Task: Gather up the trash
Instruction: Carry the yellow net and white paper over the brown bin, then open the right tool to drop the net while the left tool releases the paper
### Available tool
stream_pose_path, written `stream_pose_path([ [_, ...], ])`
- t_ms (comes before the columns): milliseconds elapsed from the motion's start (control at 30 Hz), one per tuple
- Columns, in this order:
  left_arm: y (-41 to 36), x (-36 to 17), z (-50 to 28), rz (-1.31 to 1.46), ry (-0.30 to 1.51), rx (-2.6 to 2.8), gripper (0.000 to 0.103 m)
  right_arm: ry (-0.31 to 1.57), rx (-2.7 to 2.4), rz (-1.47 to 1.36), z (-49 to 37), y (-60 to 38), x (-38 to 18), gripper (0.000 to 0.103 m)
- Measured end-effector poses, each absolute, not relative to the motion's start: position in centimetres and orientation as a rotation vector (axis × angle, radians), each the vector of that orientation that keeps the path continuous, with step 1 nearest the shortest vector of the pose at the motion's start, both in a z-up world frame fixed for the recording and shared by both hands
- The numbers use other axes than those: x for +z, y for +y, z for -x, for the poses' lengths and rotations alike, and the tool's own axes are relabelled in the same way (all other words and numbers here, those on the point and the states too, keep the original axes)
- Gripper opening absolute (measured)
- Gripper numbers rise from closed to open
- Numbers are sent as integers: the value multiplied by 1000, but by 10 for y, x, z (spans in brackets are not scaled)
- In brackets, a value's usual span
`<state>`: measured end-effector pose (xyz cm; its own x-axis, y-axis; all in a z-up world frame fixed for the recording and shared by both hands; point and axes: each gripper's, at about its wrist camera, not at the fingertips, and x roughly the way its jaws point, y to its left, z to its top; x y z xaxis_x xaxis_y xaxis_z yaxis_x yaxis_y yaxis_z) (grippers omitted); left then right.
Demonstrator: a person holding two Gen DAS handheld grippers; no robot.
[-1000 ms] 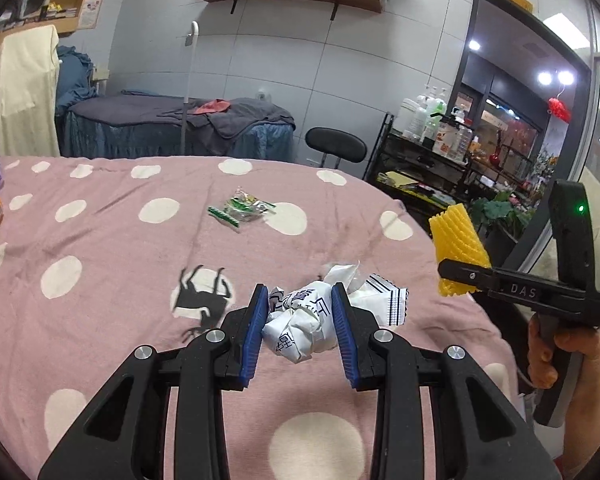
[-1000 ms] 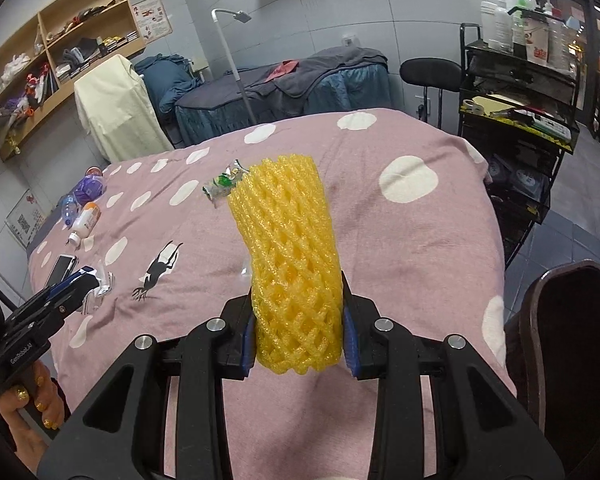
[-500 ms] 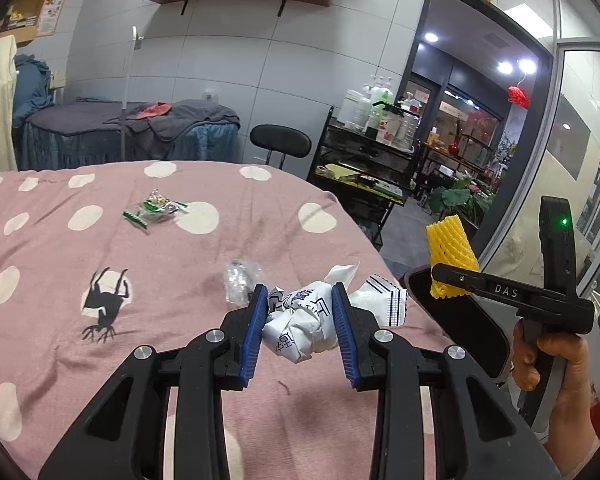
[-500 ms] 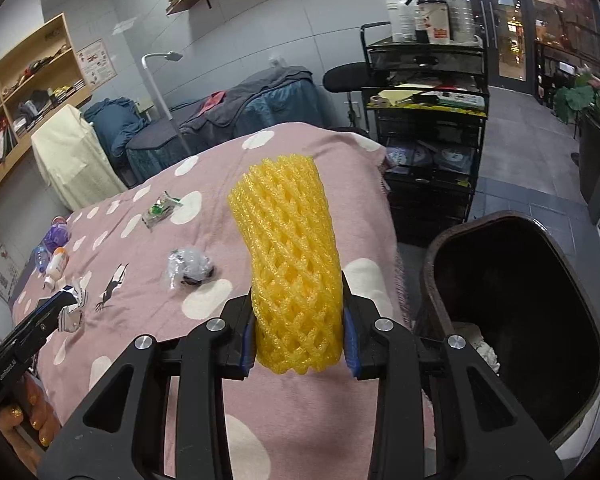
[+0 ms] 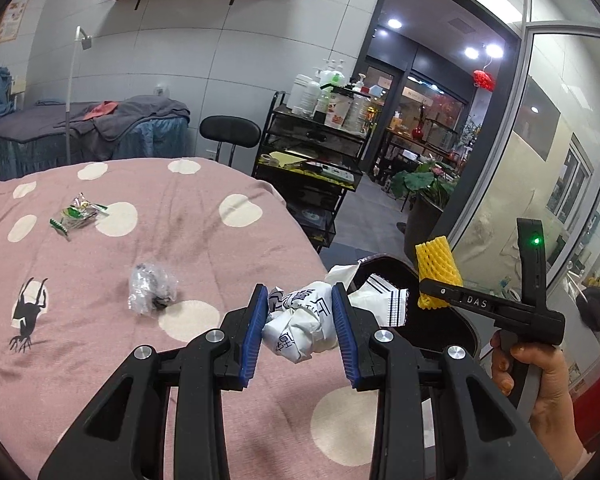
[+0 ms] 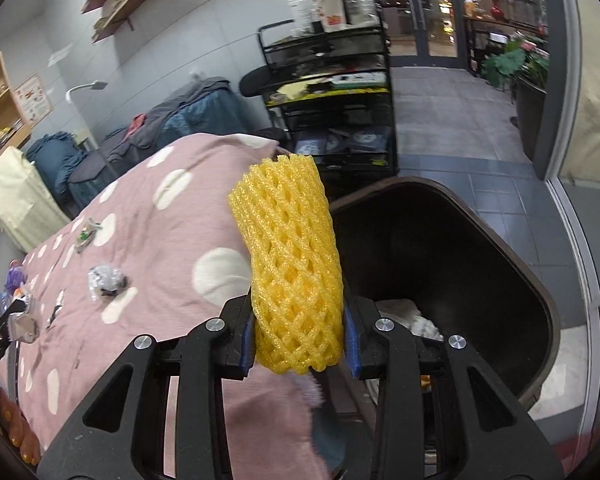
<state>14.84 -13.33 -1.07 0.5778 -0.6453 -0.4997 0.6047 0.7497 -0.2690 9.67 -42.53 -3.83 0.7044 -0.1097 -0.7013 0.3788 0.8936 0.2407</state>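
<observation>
My left gripper [image 5: 300, 332] is shut on a crumpled white wrapper [image 5: 300, 328] with dark print, held over the right edge of the pink dotted bedspread [image 5: 140, 264]. My right gripper [image 6: 298, 340] is shut on a yellow foam net sleeve [image 6: 292, 268], which stands upright just left of the dark trash bin [image 6: 440, 248]. The left wrist view shows that right gripper [image 5: 436, 294] and the sleeve [image 5: 436, 268] over the bin's rim [image 5: 388, 262]. A clear crumpled plastic piece [image 5: 152, 288] and a green-and-silver wrapper [image 5: 76, 216] lie on the bedspread.
White waste [image 6: 416, 320] lies inside the bin. A black shelf cart [image 5: 312, 160] with bottles stands past the bed's far corner, beside a black stool [image 5: 230, 132]. A second covered bed [image 5: 80, 136] is at the back left. Glass doors and a potted plant [image 5: 424, 184] are to the right.
Both grippers have swung right with their loads, from over the bedspread toward the bin. The bin now fills the right of the right wrist view, and the plastic piece has come into sight.
</observation>
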Motion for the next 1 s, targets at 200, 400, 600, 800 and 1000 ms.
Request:
stream_pose_path([
  [200, -156, -13, -148, 59, 634, -775, 33, 789, -390, -407, -91, -460, -60, 35],
  [400, -175, -16, -144, 38, 649, -809, 33, 848, -462, -447, -87, -485, -89, 35],
  [600, -188, -19, -141, 26, 667, -834, 33, 889, -504, -488, -84, -503, -111, 48],
  [800, -203, -22, -141, 20, 687, -855, 33, 868, -542, -529, -74, -511, -118, 78],
  [1000, -225, -25, -138, -10, 700, -886, 33, 839, -558, -507, -61, -507, -112, 80],
])
